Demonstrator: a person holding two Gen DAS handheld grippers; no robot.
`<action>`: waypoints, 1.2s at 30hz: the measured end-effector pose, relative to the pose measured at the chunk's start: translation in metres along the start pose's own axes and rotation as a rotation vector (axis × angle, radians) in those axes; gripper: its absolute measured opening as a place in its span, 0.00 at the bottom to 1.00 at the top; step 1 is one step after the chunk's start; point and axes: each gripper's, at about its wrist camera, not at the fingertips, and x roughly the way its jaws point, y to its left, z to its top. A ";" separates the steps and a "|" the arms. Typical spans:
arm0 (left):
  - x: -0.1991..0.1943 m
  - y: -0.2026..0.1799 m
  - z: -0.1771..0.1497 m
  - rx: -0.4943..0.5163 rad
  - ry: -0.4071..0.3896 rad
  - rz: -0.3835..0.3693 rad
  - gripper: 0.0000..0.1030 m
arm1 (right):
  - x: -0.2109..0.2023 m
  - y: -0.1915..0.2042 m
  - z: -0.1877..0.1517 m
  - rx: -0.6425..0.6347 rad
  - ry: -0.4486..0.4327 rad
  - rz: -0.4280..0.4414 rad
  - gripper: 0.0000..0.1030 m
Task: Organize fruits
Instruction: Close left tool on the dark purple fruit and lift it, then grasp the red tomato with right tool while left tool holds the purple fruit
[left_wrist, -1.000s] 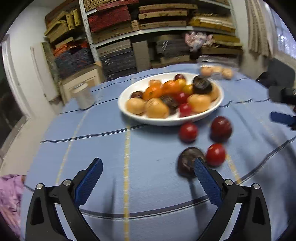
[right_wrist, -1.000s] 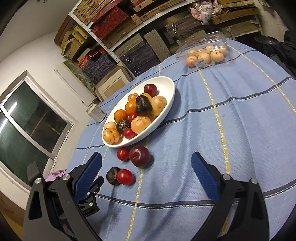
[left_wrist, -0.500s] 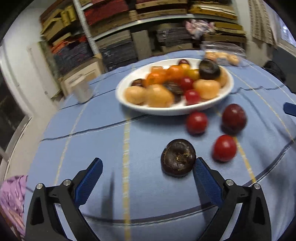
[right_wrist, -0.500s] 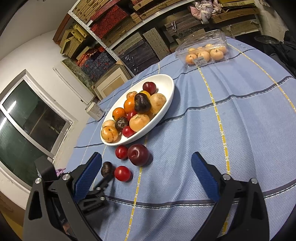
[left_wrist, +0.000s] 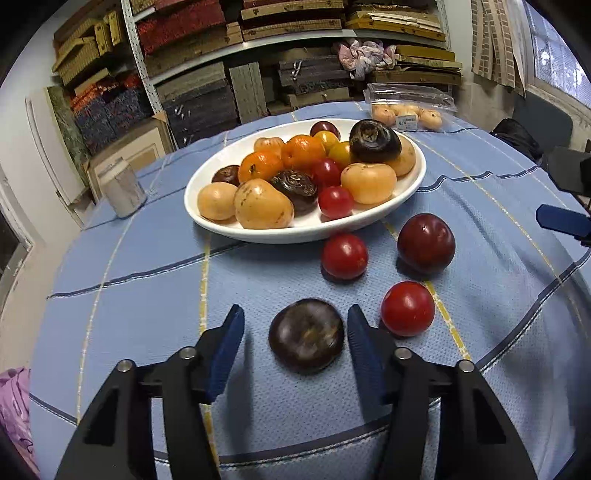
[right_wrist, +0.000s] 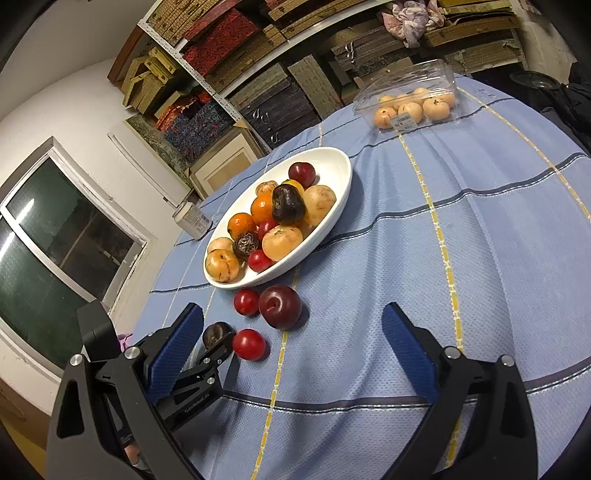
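Left gripper (left_wrist: 295, 334) is down at the cloth and its jaws are closing — the dark flat fruit (left_wrist: 306, 335) sits right between the blue pads, a gap open on the left side, the right pad at or almost at its skin. Not clamped yet by my read. The fruit lies dead ahead of the claw, a squat disc resting flat, its wide faces up and down, so the pads meet its rim from either side. Just right of the claw, a red tomato (left_wrist: 407, 308); ahead and right of it, another tomato (left_wrist: 344, 256) and a dark red plum (left_wrist: 425, 243). Straight beyond those, the white bowl (left_wrist: 413, 188), already heaped.

Over to the right gripper (right_wrist: 291, 332) — jaws spread wide, nothing between them, hanging above bare blue tablecloth (right_wrist: 480, 229). The loose fruit lies off to its left, near the left claw, so the left hand is clearly the nearer one for this pick. Next call, I'd say: finish the squeeze, lift, carry forward to the bowl.
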 end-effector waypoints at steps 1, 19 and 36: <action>0.002 0.002 0.001 -0.011 0.008 -0.013 0.55 | 0.000 0.000 0.000 -0.002 0.001 0.000 0.93; -0.036 0.063 -0.004 -0.249 -0.079 0.006 0.40 | 0.040 0.078 -0.052 -0.512 0.125 -0.075 0.65; -0.040 0.058 0.000 -0.237 -0.079 -0.052 0.40 | 0.097 0.087 -0.051 -0.512 0.196 -0.175 0.30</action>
